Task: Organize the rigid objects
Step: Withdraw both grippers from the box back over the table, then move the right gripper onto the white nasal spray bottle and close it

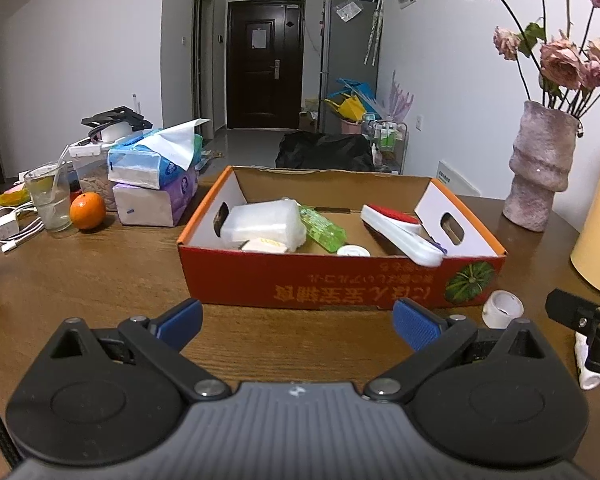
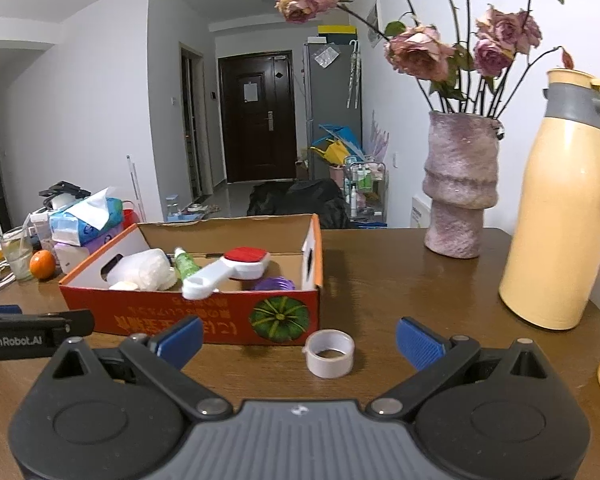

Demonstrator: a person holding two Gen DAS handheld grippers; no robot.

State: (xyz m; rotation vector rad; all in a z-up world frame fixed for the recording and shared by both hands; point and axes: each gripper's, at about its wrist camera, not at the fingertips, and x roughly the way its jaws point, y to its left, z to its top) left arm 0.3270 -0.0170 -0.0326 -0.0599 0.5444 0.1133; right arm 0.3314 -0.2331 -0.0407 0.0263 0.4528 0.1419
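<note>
Tape roll (image 2: pixel 329 353) lies just beside box (image 2: pixel 220 316) edge; both tools, left (image 1: pixel 298 324) and right (image 2: pixel 299 339), released.

Both wrist cameras sit low over the table (image 1: pixel 100 264), facing the cardboard box (image 1: pixel 340 280) and far door (image 2: pixel 256 120) — left view nearer, right view offset rightward. Shared: box, vase (image 2: pixel 458 184), tape roll (image 2: pixel 329 353).
</note>
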